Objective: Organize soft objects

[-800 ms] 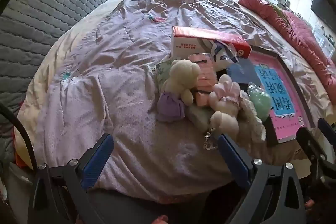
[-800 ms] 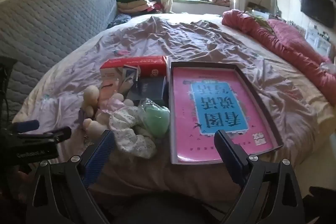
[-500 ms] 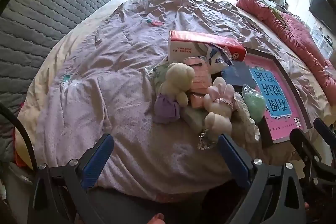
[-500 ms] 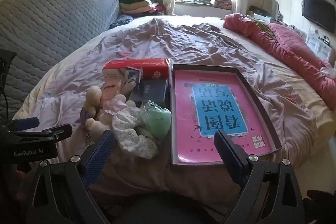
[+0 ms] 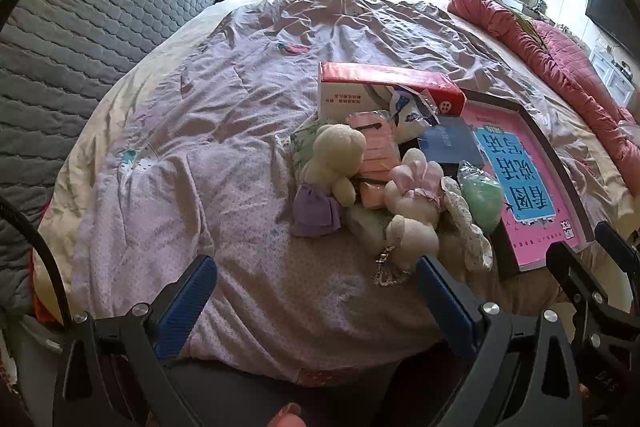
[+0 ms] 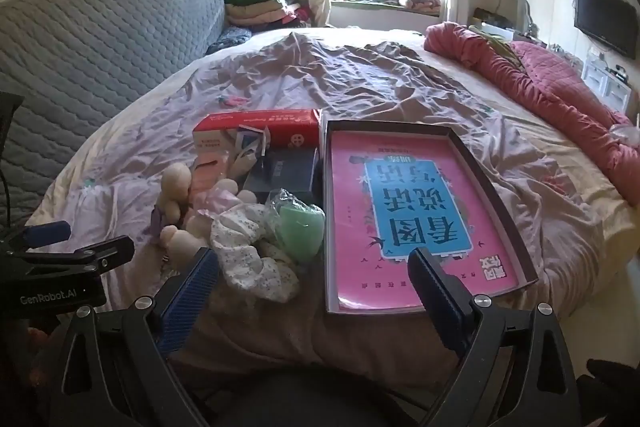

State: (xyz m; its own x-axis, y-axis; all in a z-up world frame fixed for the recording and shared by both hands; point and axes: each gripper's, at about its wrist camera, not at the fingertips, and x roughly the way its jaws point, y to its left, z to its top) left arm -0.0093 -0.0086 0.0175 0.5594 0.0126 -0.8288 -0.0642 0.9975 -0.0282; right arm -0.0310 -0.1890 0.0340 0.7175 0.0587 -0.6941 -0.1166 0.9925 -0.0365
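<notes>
A heap of soft toys lies near the front edge of the bed (image 5: 200, 155): a cream teddy bear (image 5: 334, 163) in a purple skirt, a pink-dressed plush rabbit (image 5: 414, 199), and a floral cloth (image 6: 248, 251), just left of a shallow tray (image 6: 516, 247) with a pink book. The left gripper (image 5: 316, 291) and right gripper (image 6: 312, 283) hover short of the heap, jaws spread wide, holding nothing. A sound start likely means picking one toy on the outside, closing across its plump body, and lifting straight so neighbours stay put.
</notes>
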